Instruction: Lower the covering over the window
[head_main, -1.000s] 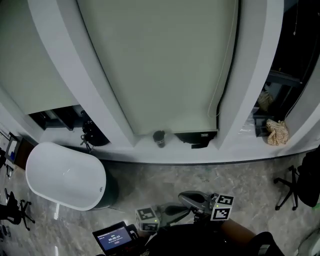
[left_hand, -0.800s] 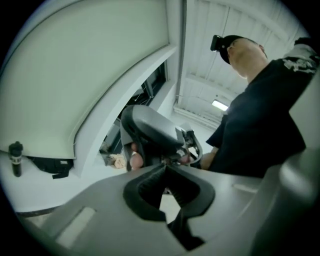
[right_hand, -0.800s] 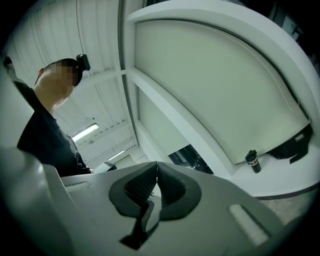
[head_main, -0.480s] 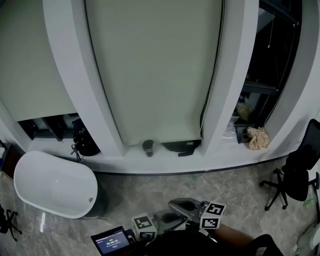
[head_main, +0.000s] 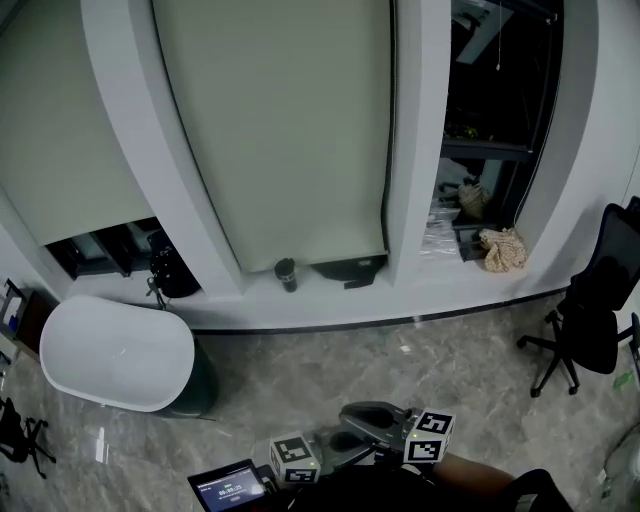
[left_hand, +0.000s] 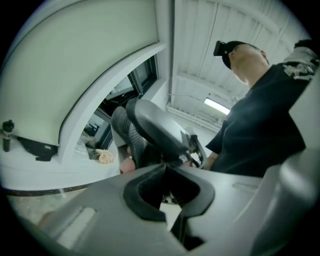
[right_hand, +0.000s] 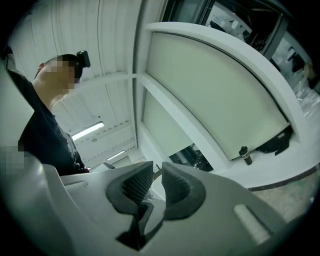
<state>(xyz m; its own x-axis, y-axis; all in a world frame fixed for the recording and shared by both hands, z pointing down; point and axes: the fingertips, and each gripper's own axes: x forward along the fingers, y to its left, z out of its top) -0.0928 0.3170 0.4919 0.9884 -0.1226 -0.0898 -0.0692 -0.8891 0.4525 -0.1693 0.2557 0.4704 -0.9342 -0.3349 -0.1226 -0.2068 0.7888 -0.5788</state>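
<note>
With my left gripper (left_hand: 165, 182) closed empty and my right gripper (right_hand: 157, 185) just opening on nothing, I seem bound for the bare window (head_main: 495, 130) right of the lowered blind (head_main: 280, 130), where a reach with open jaws comes next.

Window coverings: two, pale green. One upper left (head_main: 60, 140), one top centre (head_main: 280, 130).
Dark window opening: one, upper right (head_main: 500, 110).
White pillars: three plain to see, left of centre (head_main: 150, 160), right of centre (head_main: 415, 140), far right (head_main: 600, 130).
White oval tub: one, lower left (head_main: 115, 350).
Dark cup: one, on sill at centre (head_main: 287, 274).
Beige bundles: two, right of centre (head_main: 472, 196), (head_main: 502, 248).
Office chair: one, right edge (head_main: 590, 310).
Lit screen: one, bottom edge, left of centre (head_main: 228, 487).
</note>
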